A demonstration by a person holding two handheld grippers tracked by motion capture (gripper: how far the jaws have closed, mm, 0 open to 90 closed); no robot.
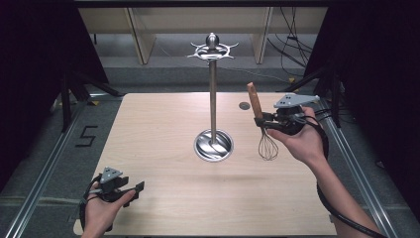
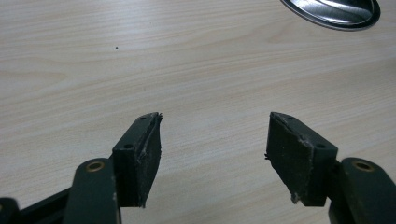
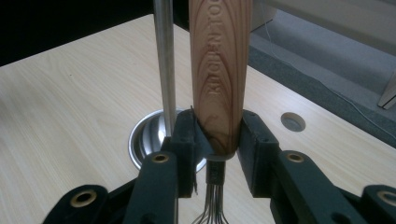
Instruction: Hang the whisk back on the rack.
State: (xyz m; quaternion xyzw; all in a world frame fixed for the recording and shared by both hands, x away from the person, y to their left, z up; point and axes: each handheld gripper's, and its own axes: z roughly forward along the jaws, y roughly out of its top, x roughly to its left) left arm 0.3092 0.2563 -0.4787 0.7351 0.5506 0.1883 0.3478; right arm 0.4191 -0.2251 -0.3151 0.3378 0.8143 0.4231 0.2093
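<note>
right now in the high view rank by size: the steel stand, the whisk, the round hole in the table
1. steel stand, tallest by far
2. whisk, held upright in the right hand-held gripper
3. round hole, smallest, though farther back on the table

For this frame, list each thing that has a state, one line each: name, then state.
whisk: held upright above the table, wooden handle up, wires down.
right gripper: shut on the whisk at the handle's lower end.
left gripper: open, nothing between its jaws, low over the table.
utensil stand: upright on its round base, hooks bare.
table: level.
</note>
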